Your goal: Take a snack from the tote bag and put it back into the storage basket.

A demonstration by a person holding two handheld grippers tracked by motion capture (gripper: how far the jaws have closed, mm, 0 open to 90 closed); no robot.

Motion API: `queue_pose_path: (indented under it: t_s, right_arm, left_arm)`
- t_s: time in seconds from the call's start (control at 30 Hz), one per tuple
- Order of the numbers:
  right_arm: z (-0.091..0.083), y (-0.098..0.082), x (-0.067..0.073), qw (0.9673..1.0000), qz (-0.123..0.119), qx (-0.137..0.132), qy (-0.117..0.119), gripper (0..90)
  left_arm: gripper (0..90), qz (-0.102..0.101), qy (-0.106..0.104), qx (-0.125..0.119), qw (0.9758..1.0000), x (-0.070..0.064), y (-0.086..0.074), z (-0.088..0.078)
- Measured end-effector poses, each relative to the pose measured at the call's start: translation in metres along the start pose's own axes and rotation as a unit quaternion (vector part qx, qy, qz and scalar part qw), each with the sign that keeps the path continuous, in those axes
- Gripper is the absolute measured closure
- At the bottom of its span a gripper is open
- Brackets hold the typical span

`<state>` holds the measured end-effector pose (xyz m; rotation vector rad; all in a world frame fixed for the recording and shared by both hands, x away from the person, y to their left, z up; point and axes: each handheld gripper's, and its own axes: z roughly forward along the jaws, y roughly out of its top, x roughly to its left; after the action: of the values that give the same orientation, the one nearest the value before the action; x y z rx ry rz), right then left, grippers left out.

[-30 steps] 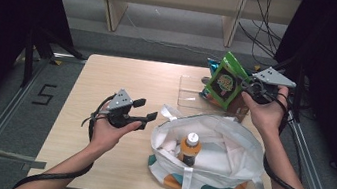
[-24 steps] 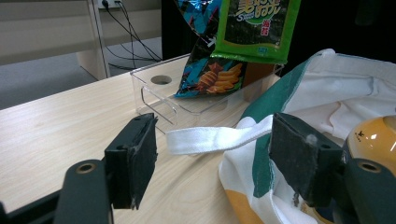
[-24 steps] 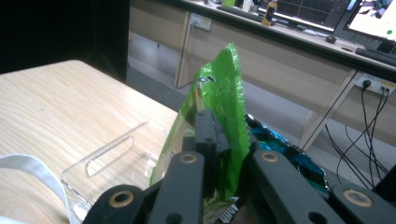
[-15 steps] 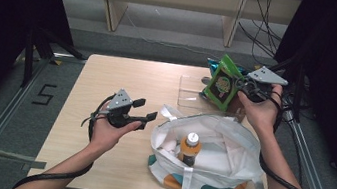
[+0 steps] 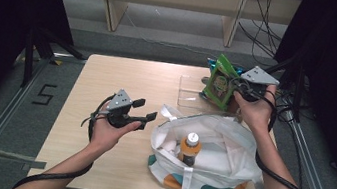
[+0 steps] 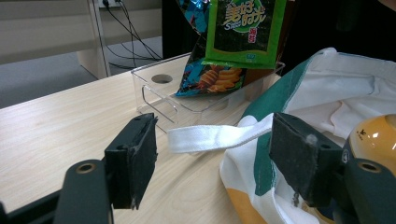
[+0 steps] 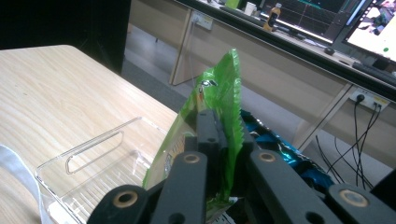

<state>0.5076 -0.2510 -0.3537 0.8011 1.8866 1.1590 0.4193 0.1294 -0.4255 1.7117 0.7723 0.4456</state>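
My right gripper [image 5: 238, 87] is shut on a green snack packet [image 5: 219, 83], held upright above the right end of a clear plastic bin [image 5: 189, 95] at the table's far right. The right gripper view shows the jaws [image 7: 219, 135] pinching the green packet [image 7: 219, 84] over the bin [image 7: 93, 158]. A blue snack packet [image 6: 210, 77] leans inside the bin [image 6: 154, 88]. My left gripper [image 5: 145, 109] hovers open just left of a white tote bag [image 5: 228, 154], which holds a bottle [image 5: 190, 148]. The bag's strap [image 6: 210, 137] lies on the table beyond the open left jaws.
The tote bag takes up the near right part of the wooden table [image 5: 124, 75]. A low shelf unit [image 5: 170, 3] stands behind the table, and cables [image 5: 266, 38] trail on the floor at the far right. Monitors [image 7: 327, 18] sit on a desk beyond.
The right hand has shifted the green packet slightly left and lower, closer to the bin. The left hand has stayed where it was.
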Motion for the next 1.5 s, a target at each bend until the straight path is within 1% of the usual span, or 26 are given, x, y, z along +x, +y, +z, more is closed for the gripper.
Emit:
queue_pose_path:
  t_s: [0.07,0.1,0.13,0.17,0.23,0.3,0.33,0.4,0.47,0.5,0.53,0.6,0.67,0.7,0.77,0.8,0.87,0.9,1.07,1.1,1.17,1.2,1.23,1.27,1.4,1.5]
  right_arm:
    - [0.002,-0.001,0.000,1.0000,-0.006,-0.003,-0.002,88.0]
    - [0.003,-0.002,0.001,1.0000,-0.004,0.002,0.003,88.0]
    - [0.004,-0.002,0.002,1.0000,-0.003,0.003,-0.003,88.0]
    - [0.005,-0.003,0.000,1.0000,-0.009,-0.003,-0.002,88.0]
    - [0.008,-0.004,0.001,0.9999,-0.012,-0.002,-0.002,88.0]
    - [0.010,-0.005,0.003,1.0000,-0.006,0.006,0.003,88.0]
    - [0.011,-0.006,0.003,0.9999,-0.015,0.001,-0.004,88.0]
    - [0.013,-0.007,0.005,0.9999,-0.010,0.005,0.002,87.9]
    - [0.015,-0.007,0.006,0.9998,-0.017,0.002,-0.004,88.0]
    - [0.016,-0.007,0.006,0.9998,-0.020,0.004,-0.002,88.0]
    - [0.017,-0.008,0.007,0.9999,-0.014,0.007,0.004,87.9]
    - [0.019,-0.009,0.006,0.9997,-0.024,0.002,-0.003,88.0]
    - [0.021,-0.011,0.007,0.9997,-0.021,0.008,-0.001,87.9]
    - [0.022,-0.012,0.006,0.9996,-0.028,0.004,-0.005,87.9]
    - [0.023,-0.013,0.009,0.9997,-0.022,0.010,-0.002,87.9]
    - [0.024,-0.013,0.008,0.9995,-0.030,0.006,-0.007,87.9]
    - [0.024,-0.014,0.010,0.9997,-0.021,0.010,-0.001,87.9]
    - [0.025,-0.014,0.008,0.9994,-0.033,0.003,-0.006,87.9]
    - [0.027,-0.015,0.011,0.9993,-0.036,0.008,-0.004,87.7]
    - [0.027,-0.014,0.009,0.9988,-0.049,0.005,-0.004,87.6]
    - [0.028,-0.015,0.010,0.9986,-0.053,0.006,-0.004,87.6]
    - [0.028,-0.015,0.011,0.9991,-0.042,0.009,0.000,87.5]
    - [0.028,-0.015,0.012,0.9990,-0.042,0.013,0.006,87.5]
    - [0.028,-0.014,0.011,0.9986,-0.052,0.010,0.004,87.4]
    - [0.027,-0.012,0.012,0.9983,-0.056,0.017,0.004,88.0]
    - [0.027,-0.009,0.011,0.9984,-0.057,0.006,-0.002,88.5]
  left_arm:
    - [31.6,0.000,0.000,0.000,1.0000,0.000,0.000,0.000]
    - [31.6,0.001,-0.001,0.001,1.0000,0.000,-0.001,0.000]
    - [31.6,0.001,-0.001,0.002,1.0000,0.000,-0.001,0.000]
    - [31.6,0.000,-0.001,0.001,1.0000,0.000,-0.001,0.000]
    - [31.6,-0.001,-0.004,-0.002,1.0000,0.000,-0.001,0.001]
    - [31.6,-0.001,-0.001,0.002,1.0000,0.000,-0.001,0.001]
    - [31.6,-0.001,-0.002,0.001,1.0000,0.000,-0.002,0.001]
    - [31.6,-0.002,-0.003,-0.001,1.0000,0.000,-0.002,0.001]
    - [31.6,0.000,-0.001,0.003,1.0000,0.000,-0.002,0.001]
    - [31.6,-0.001,-0.001,0.003,1.0000,0.000,-0.002,0.001]
    - [31.6,-0.001,-0.001,0.003,1.0000,0.000,-0.002,0.000]
    - [31.6,-0.002,-0.005,-0.001,1.0000,0.000,-0.002,0.001]
    - [31.6,-0.002,-0.004,-0.001,1.0000,0.000,-0.002,0.001]
    - [31.6,-0.001,0.000,0.003,1.0000,0.000,-0.002,0.000]
    - [31.6,0.000,-0.001,0.003,1.0000,0.000,-0.002,0.000]
    - [31.6,-0.001,-0.001,0.004,1.0000,0.000,-0.002,0.001]
    - [31.6,-0.001,-0.001,0.004,1.0000,-0.001,-0.003,0.001]
    - [31.6,-0.001,-0.001,0.004,1.0000,-0.001,-0.003,0.001]
    - [31.6,-0.001,-0.001,0.004,1.0000,-0.001,-0.003,0.001]
    - [31.6,0.000,-0.001,0.004,1.0000,-0.001,-0.003,0.001]
    - [31.6,0.000,-0.002,0.003,1.0000,-0.001,-0.003,0.001]
    - [31.6,0.000,-0.001,0.004,1.0000,-0.001,-0.003,0.000]
    - [31.6,0.001,-0.001,0.004,1.0000,0.000,-0.003,0.000]
    - [31.6,0.001,-0.001,0.004,1.0000,0.000,-0.003,0.000]
    - [31.6,0.001,-0.001,0.003,1.0000,-0.001,-0.003,0.001]
    - [31.6,0.000,-0.002,0.004,1.0000,-0.001,-0.003,0.001]
